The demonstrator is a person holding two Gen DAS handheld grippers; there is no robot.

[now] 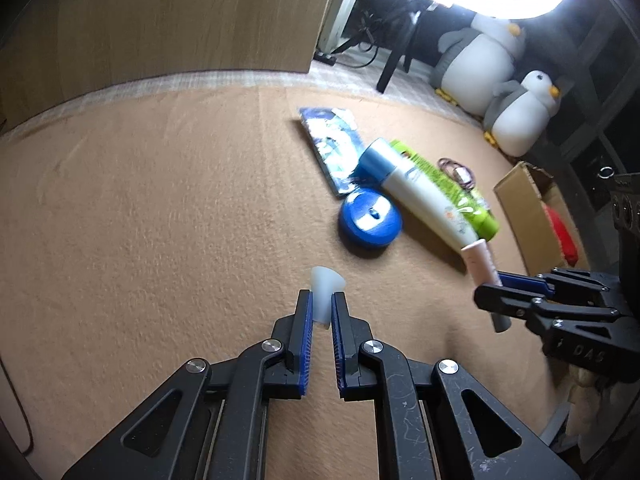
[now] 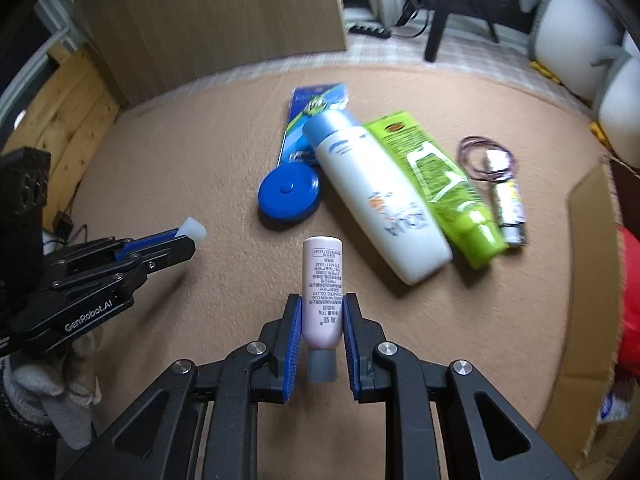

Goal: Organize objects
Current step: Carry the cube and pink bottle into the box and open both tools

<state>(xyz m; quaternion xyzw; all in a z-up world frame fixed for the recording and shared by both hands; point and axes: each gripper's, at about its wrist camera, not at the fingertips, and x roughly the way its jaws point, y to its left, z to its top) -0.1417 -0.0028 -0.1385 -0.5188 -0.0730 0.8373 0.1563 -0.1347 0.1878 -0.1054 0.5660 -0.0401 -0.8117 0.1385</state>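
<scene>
My left gripper is shut on a translucent white cap above the tan carpet; the gripper also shows in the right wrist view with the cap. My right gripper is shut on a small pink tube with a grey neck, uncapped; the gripper also shows in the left wrist view with the tube. On the carpet lie a white bottle, a green tube, a blue round case and a blue package.
A cardboard box with a red item stands at the right. A small stick tube and a loop of thin bands lie beyond the green tube. Plush penguins and a wooden panel stand at the back.
</scene>
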